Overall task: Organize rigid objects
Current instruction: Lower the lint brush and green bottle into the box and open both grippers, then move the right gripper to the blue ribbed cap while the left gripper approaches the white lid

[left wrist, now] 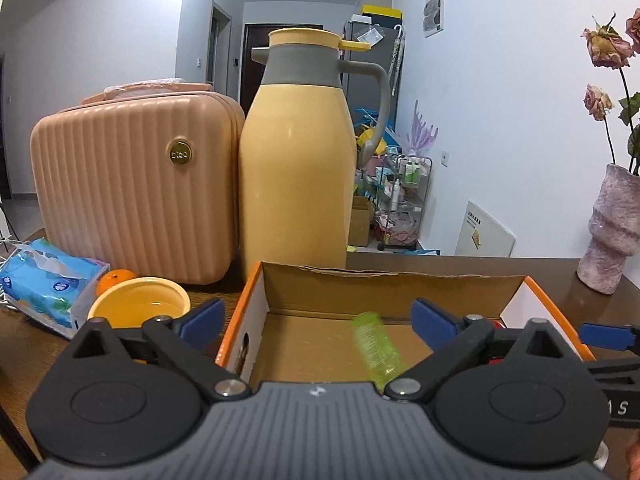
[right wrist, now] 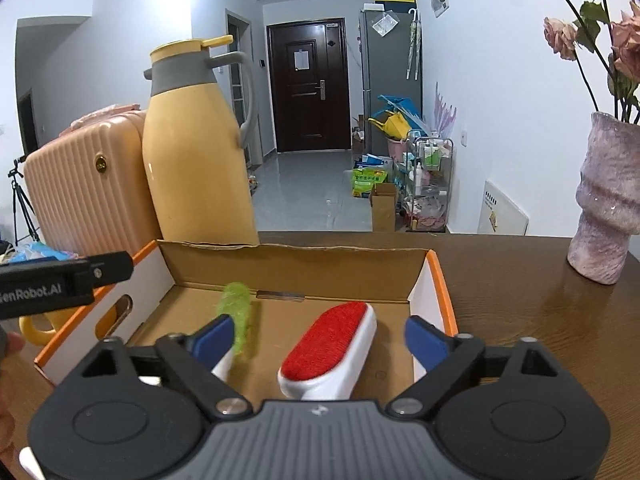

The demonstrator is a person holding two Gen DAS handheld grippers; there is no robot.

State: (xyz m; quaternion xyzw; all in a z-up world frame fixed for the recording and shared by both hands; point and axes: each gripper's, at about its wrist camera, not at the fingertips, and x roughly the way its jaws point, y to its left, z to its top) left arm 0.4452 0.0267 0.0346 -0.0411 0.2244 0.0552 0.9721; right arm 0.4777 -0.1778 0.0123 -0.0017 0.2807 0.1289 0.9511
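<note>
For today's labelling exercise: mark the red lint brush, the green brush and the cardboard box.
red lint brush (right wrist: 332, 340): right wrist view, on its red pad.
green brush (right wrist: 240, 320): right wrist view, on its fuzzy green head.
cardboard box (right wrist: 296, 266): right wrist view, on its far inner wall.

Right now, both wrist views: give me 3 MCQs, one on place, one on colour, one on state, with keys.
1. Where does the red lint brush lie?
A. in the cardboard box
B. on the suitcase
C. beside the vase

2. What colour is the thermos jug body?
A. blue
B. yellow
C. white

3. How do the right gripper's jaws stand?
A. shut on the brush
B. shut on nothing
C. open

Key: 1 A, it rests on the box floor; 2 B, yellow body under a grey collar; 3 C, blue pads wide apart, nothing clamped.
</note>
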